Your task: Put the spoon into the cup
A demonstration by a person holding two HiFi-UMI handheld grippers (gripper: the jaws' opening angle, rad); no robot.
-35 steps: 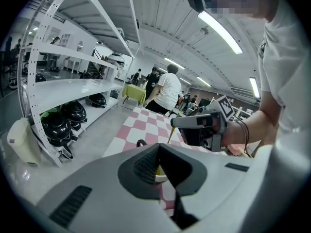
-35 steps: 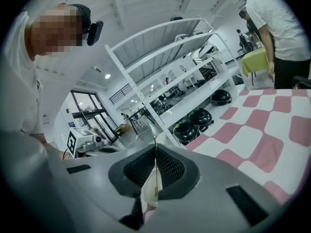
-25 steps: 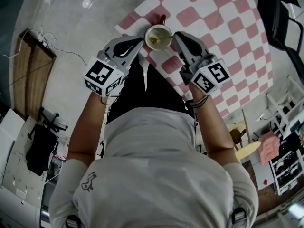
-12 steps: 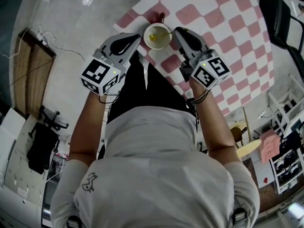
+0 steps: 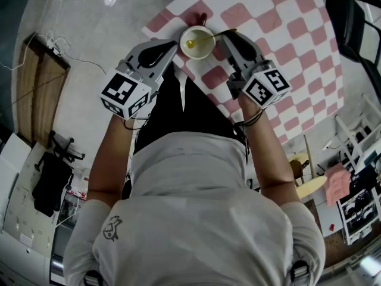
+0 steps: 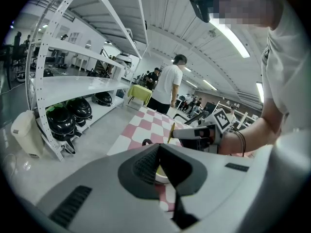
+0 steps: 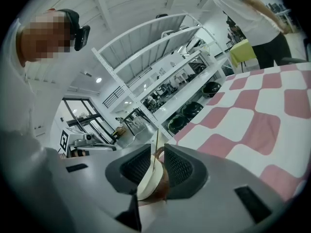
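Compared with a second ago, the spoon (image 5: 205, 39) handle has swung from about 3 o'clock toward 2 o'clock. More of its length now shows, and the right gripper (image 5: 228, 37) has drifted slightly toward 1 o'clock.

Head view: a person seen from above reaches both grippers to a cream cup (image 5: 202, 51) on a pink-and-white checked tablecloth (image 5: 280, 28). The spoon's bowl sits inside the cup. Its handle leans over the rim at 2 o'clock and crosses the right gripper's tip. The left gripper (image 5: 174, 46) touches the cup's rim at 9 o'clock.

Left gripper view: its jaws are drawn together at the tips, with the cup's pale rim showing just behind them. It appears clenched on the cup wall (steadying it, by my reading). At 2 o'clock of the jaws, the right gripper points in, with the golden handle standing steeply at its tip.

Right gripper view: its jaws stand a little apart. The thin handle rises through the gap and seems to touch neither pad, so the grip looks released. The cup sits just beyond the jaws.

Judgement: the spoon is already in the cup and seems to rest on its own, so the placement looks done. What likely remains is backing the right gripper away without catching the handle.
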